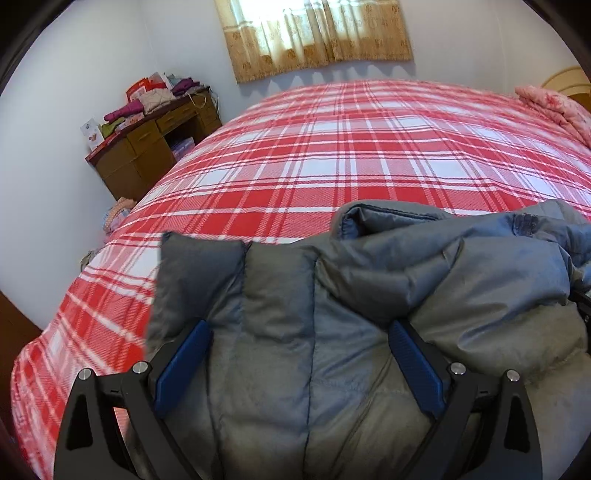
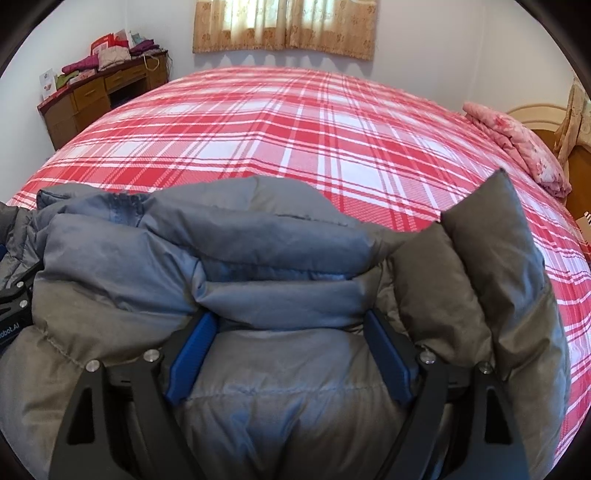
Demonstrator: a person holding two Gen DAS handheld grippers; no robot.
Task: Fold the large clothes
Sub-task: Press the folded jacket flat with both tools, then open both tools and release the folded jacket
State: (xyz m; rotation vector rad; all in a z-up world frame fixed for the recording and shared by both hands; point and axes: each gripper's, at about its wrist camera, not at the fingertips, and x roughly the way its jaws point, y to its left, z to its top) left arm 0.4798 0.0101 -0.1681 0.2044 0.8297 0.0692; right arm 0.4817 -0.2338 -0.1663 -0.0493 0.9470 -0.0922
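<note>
A grey quilted puffer jacket lies bunched at the near edge of the bed, its blue-grey lining showing at the folds. My left gripper is open, its blue pads wide apart with the jacket's left part bulging between them. The jacket also fills the near part of the right wrist view. My right gripper is open too, its blue pads spread around a thick fold of the jacket's right part. Whether the pads press the fabric is unclear.
The bed with a red and white plaid sheet stretches ahead. A folded pink quilt lies at the right by the headboard. A brown desk piled with clothes stands at the far left under the wall. A curtained window is behind.
</note>
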